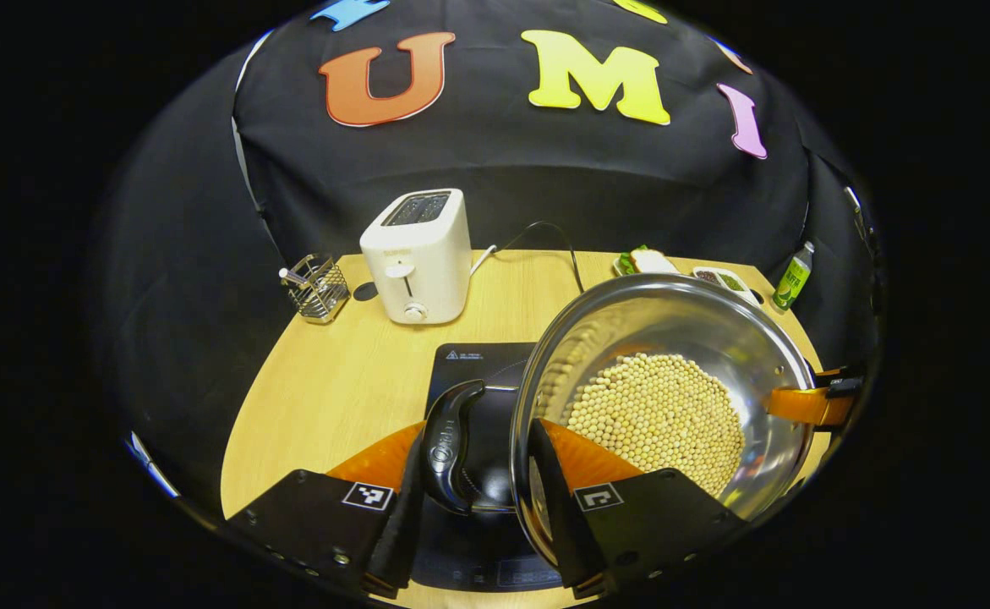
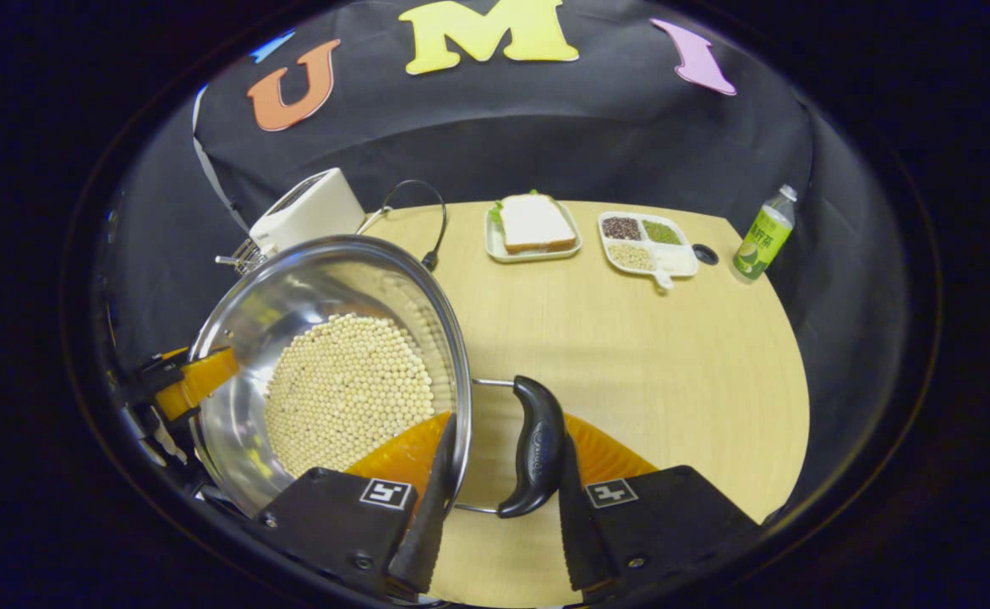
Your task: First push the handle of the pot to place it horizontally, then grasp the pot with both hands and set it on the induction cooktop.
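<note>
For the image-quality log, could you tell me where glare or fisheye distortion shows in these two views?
Left gripper view: bright reflections streak the pot's steel wall, and the table's edge bows into a curve. Right gripper view: similar sheen inside the pot; the table bulges round; both views look sharp.

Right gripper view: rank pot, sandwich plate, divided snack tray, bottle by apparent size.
1. pot, by far the largest, though it is nearest the camera.
2-3. sandwich plate and divided snack tray look about alike; no ranking.
4. bottle, the smallest.
</note>
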